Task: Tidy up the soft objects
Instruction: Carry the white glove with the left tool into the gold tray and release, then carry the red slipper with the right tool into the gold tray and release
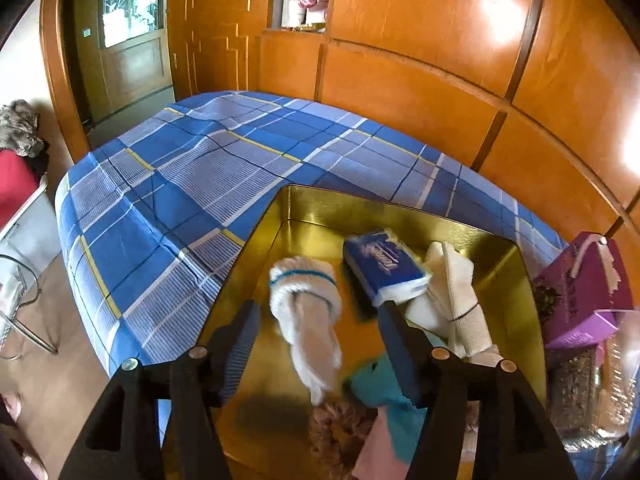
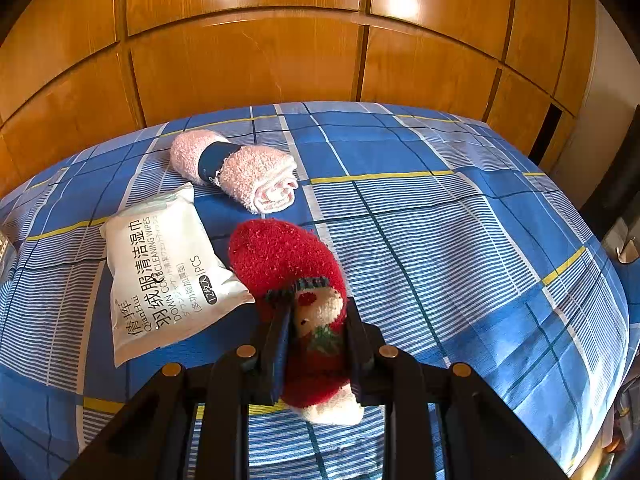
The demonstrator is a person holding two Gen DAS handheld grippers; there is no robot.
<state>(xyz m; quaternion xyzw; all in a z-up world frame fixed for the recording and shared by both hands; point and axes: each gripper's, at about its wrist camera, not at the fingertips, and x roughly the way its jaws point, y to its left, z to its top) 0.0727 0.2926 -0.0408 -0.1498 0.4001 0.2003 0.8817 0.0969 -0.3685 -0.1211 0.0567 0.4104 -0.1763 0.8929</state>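
Note:
In the left wrist view a gold tray (image 1: pixel 304 204) sits on the blue plaid bed. It holds a blue tissue pack (image 1: pixel 384 266), a white rolled cloth (image 1: pixel 456 300), a teal cloth (image 1: pixel 380 388) and a pink fuzzy item (image 1: pixel 336 428). My left gripper (image 1: pixel 318 308) is open above the tray. A fluffy white sock with a blue band (image 1: pixel 308 312), blurred, hangs loose between the fingers without touching the pads. In the right wrist view my right gripper (image 2: pixel 319 308) is shut on a red Christmas sock (image 2: pixel 280 256) lying on the bed.
A pink rolled towel (image 2: pixel 240 170) and a white wipes pack (image 2: pixel 168 272) lie left of the red sock. A purple box (image 1: pixel 584 288) stands right of the tray. Wooden wardrobe panels (image 2: pixel 248 68) back the bed. A chair (image 1: pixel 24 216) stands at the left.

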